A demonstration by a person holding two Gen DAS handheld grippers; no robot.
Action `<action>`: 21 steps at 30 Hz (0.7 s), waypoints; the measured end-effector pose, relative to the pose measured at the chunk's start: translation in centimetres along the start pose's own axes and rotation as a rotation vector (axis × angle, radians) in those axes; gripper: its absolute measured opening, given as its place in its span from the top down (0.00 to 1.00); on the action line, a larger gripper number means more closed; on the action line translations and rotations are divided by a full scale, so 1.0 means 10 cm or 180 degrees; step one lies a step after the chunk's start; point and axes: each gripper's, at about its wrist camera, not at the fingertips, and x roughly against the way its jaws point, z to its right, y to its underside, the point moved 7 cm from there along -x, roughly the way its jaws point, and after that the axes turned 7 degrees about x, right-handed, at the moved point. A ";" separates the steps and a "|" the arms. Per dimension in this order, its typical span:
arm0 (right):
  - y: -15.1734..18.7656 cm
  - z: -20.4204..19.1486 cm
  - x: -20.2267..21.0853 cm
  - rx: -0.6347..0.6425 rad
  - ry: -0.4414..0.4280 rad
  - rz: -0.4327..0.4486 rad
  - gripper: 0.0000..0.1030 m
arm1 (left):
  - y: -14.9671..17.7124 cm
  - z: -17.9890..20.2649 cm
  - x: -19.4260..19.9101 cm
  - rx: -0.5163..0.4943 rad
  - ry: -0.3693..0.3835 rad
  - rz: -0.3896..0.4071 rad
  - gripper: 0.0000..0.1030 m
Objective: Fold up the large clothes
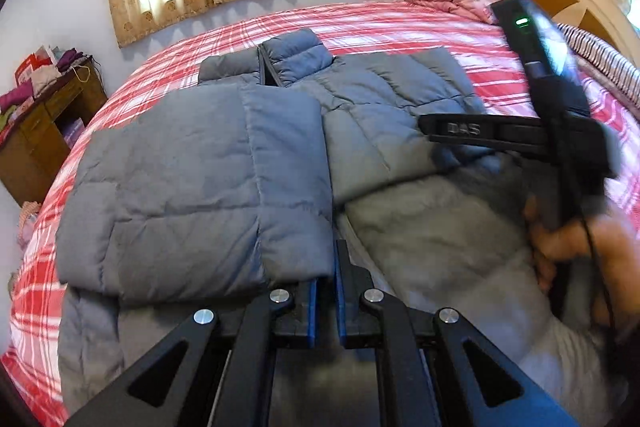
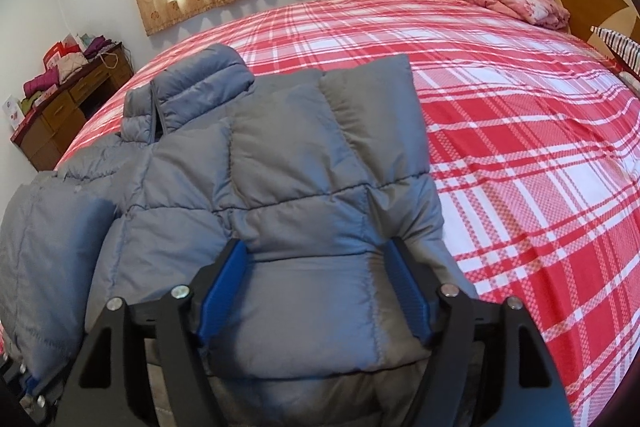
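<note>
Left tongs [image 1: 327, 291] are nearly pressed together, gripping nothing visible, at the jacket [image 1: 208, 179] fold's near edge. Right tongs [image 2: 316, 291], spread wide, straddle its padded side on the bed [image 2: 520, 147].

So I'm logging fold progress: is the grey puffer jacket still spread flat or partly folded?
Partly folded. On the grey puffer jacket, one side panel lies doubled over the front, and its other side is turned inward too; the bottom half is not folded up.
</note>
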 end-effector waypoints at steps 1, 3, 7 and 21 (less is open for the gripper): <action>0.00 -0.02 -0.01 0.0035 -0.0005 -0.0026 0.20 | 0.04 -0.03 0.07 0.0029 0.0033 -0.0003 0.93; 0.00 -0.07 -0.04 0.0165 0.0114 -0.0128 0.19 | 0.13 -0.10 0.15 0.0077 -0.0002 -0.0045 0.93; -0.03 -0.21 0.22 0.0299 0.0196 -0.0084 0.25 | 0.30 -0.30 0.38 0.0164 -0.0166 0.0044 0.93; 0.18 -2.51 0.89 0.1369 -0.0605 0.0390 0.00 | 0.96 -1.79 0.73 0.1549 -0.0948 0.0180 0.93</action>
